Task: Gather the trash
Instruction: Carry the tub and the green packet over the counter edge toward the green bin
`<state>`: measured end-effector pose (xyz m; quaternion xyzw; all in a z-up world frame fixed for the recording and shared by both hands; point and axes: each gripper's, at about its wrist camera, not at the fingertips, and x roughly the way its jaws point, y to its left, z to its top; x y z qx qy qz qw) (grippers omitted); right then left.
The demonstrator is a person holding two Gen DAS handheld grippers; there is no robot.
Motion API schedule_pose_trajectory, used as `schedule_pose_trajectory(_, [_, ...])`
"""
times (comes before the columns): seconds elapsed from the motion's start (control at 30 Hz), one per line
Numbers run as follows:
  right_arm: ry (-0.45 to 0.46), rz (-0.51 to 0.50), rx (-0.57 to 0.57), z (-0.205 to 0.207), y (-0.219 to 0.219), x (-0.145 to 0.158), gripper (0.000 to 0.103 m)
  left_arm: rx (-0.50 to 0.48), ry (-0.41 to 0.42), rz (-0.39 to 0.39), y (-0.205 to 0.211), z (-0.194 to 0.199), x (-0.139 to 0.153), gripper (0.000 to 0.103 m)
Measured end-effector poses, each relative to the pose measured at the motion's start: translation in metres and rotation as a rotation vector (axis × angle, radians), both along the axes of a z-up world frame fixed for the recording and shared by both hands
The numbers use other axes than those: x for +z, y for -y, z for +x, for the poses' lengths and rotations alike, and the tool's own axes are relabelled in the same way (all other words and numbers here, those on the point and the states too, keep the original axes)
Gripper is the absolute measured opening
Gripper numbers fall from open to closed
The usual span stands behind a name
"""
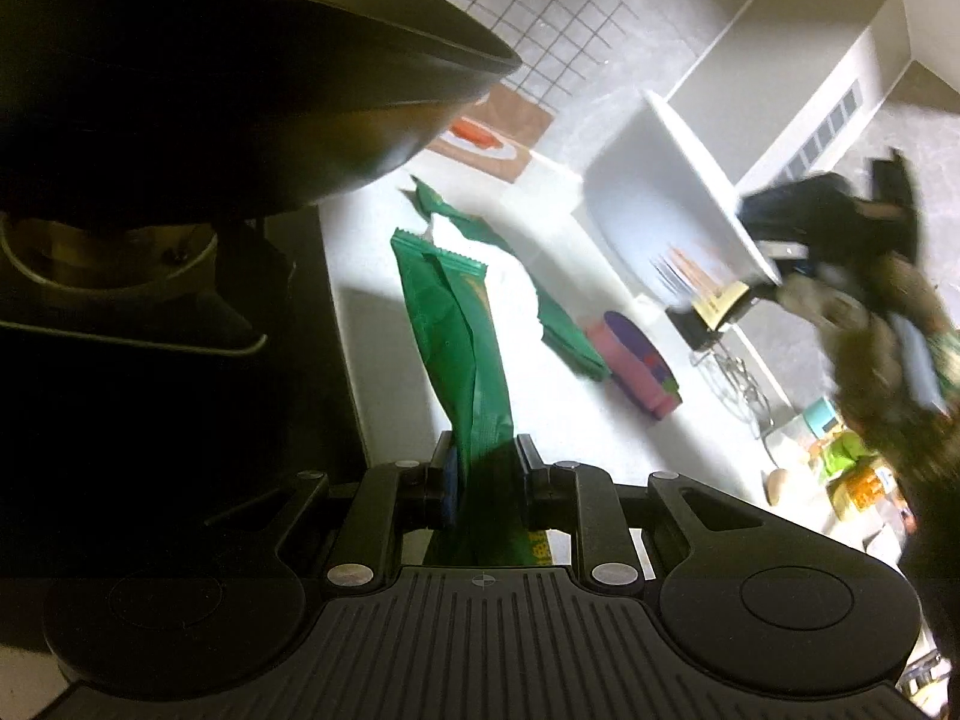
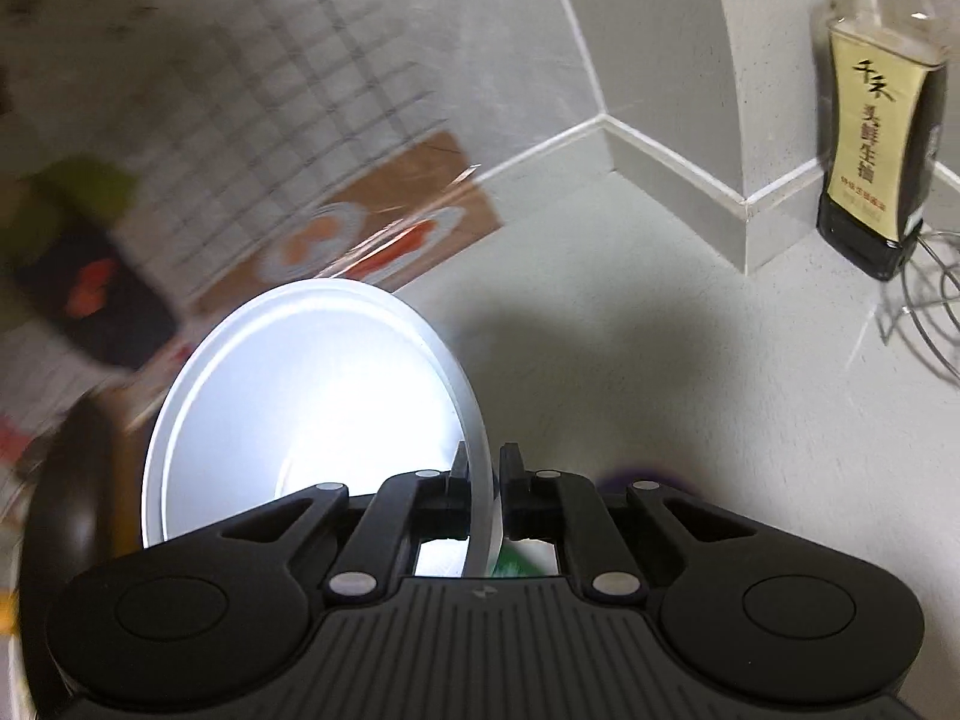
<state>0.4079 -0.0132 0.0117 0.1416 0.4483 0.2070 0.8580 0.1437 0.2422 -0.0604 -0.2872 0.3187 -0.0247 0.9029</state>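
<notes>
Left tool (image 1: 483, 456) pinching green wrapper (image 1: 462, 336) above white desk (image 1: 630, 438). Right tool (image 2: 483, 462) pressed together on rim of white bowl (image 2: 312, 396), bowl tilted.

This is a home kitchen; a dark wok (image 1: 240, 90), a soy sauce bottle (image 2: 879, 120) and a tiled wall (image 2: 336, 114) surround the white counter (image 2: 690, 330).

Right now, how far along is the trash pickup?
Nothing visibly binned yet. In hand: the left gripper is shut on a green wrapper, and the right gripper pinches the rim of a white bowl. Left on the counter: another torn green wrapper and a pink container.
</notes>
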Motion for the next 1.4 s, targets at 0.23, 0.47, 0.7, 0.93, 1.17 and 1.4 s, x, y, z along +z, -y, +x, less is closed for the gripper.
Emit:
schedule_pose_trajectory(0.23, [-0.092, 0.025, 0.085, -0.066, 0.023, -0.025, 0.008, 0.011, -0.025, 0.005, 0.013, 0.002, 0.003, 0.023])
schedule_pose_trajectory(0.47, [-0.209, 0.045, 0.081, -0.107, 0.041, -0.075, 0.009, 0.003, -0.045, 0.036, 0.031, 0.008, 0.006, 0.023])
schedule_pose_trajectory(0.7, [-0.199, 0.040, 0.079, -0.127, 0.050, -0.086, 0.018, 0.000, -0.079, 0.053, 0.044, 0.009, 0.010, 0.023])
schedule_pose_trajectory(0.93, [-0.069, -0.029, 0.061, -0.139, 0.063, -0.074, 0.046, 0.045, -0.093, 0.079, 0.040, 0.000, 0.014, 0.023])
schedule_pose_trajectory(1.17, [0.058, -0.126, 0.060, -0.153, 0.059, -0.064, 0.062, 0.054, -0.099, 0.082, 0.037, -0.006, 0.014, 0.023])
schedule_pose_trajectory(1.4, [0.198, -0.320, 0.114, -0.176, 0.047, -0.060, 0.073, 0.014, -0.108, 0.091, 0.042, 0.004, 0.012, 0.023])
